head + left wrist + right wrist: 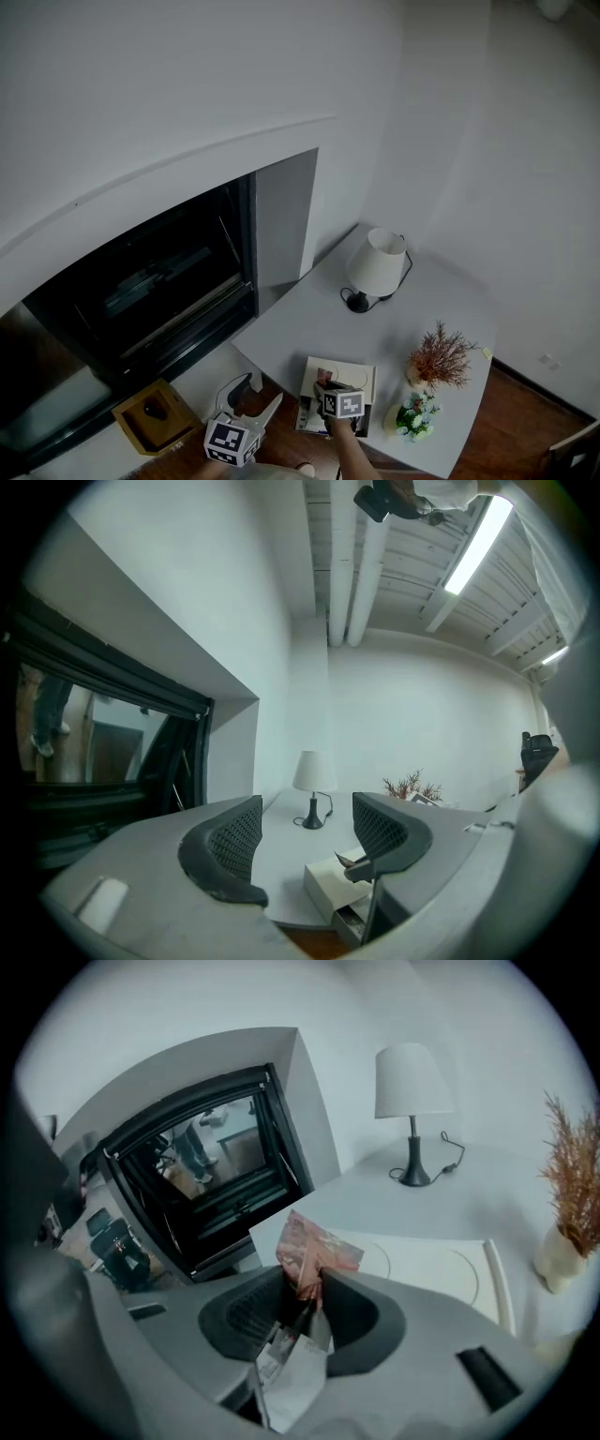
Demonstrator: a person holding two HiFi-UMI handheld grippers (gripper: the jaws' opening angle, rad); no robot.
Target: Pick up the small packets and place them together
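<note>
At the bottom of the head view, the light grey plastic left gripper (263,388) and right gripper (325,382) have dark mesh-textured pads (230,841). Each carries a white cube (232,441) with black square markers.

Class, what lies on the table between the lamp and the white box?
Nothing: the table is bare between lamp and box, in the right gripper view.

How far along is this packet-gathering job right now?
Hard to call it far along: no gathered pile of packets shows in any view. In hand, the right gripper is clamped on a reddish packet by the white box. The left gripper is open and empty. Left to do: set this packet down beside any others.
</note>
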